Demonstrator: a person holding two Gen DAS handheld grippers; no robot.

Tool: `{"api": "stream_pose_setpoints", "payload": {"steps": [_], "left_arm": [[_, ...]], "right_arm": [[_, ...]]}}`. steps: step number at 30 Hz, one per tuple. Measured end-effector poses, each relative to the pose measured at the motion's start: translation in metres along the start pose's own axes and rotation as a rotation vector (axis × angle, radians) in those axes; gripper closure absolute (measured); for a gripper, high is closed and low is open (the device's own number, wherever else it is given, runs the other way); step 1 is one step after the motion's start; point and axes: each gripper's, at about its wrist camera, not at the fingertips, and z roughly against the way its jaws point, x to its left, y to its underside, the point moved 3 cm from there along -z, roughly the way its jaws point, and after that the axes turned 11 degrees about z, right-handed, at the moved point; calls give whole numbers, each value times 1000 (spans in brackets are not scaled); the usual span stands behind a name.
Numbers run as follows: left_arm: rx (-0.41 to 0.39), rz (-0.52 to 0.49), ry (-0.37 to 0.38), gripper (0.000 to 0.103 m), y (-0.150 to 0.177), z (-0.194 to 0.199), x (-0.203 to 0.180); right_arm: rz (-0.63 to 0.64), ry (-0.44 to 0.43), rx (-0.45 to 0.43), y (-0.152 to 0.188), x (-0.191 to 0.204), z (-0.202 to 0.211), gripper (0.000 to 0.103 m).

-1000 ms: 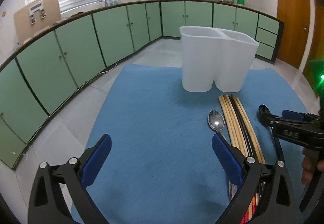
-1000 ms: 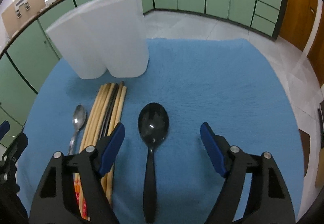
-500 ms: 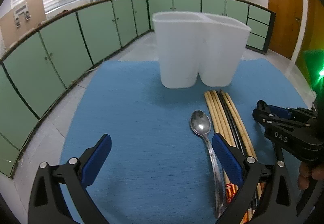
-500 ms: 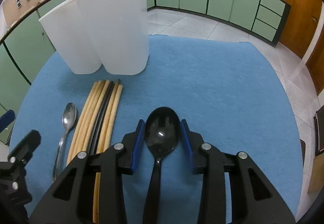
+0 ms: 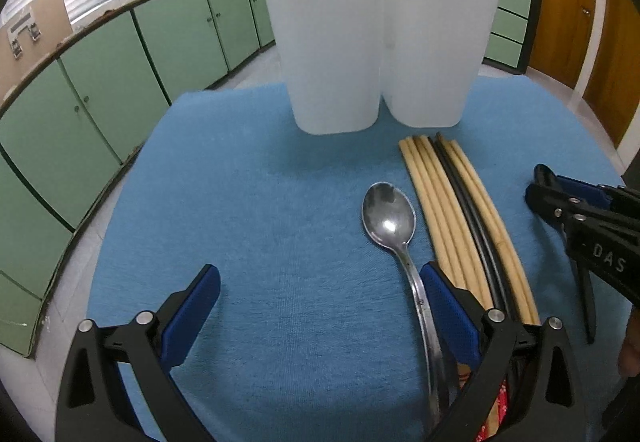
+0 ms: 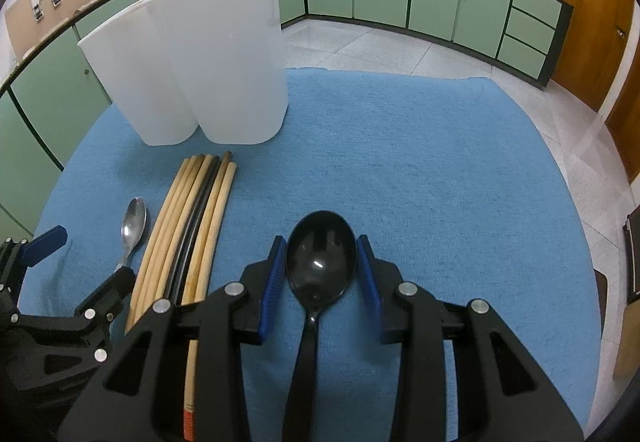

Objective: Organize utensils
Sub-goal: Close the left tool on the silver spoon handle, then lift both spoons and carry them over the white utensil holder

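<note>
Jaws gripping glossy black spoon [image 6: 321, 262], blue terry mat [image 6: 440, 182]

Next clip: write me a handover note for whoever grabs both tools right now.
Right tool: shut on the black spoon, pads at its bowl, spoon on the blue mat.
Left tool: open, low over the metal spoon, whose handle runs by one pad.
Chopsticks lie bundled between the spoons.
White two-compartment holder stands upright behind; its inside is hidden.
Done: nothing visibly stowed.
Left: both spoons and chopsticks into the holder.
</note>
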Motion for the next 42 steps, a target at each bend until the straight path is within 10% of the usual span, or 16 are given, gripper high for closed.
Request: {"api": "stream_pose_setpoints", "payload": {"steps": [25, 36, 42], "left_arm": [[25, 34, -43, 7, -43, -27, -3], [58, 60, 110, 75, -45, -25, -22], [0, 66, 171, 75, -33, -11, -20]], "right_arm": [[30, -19, 46, -9, -5, -10, 62], [45, -40, 76, -15, -3, -13, 69], [40, -65, -15, -11, -4, 4, 69]]}}
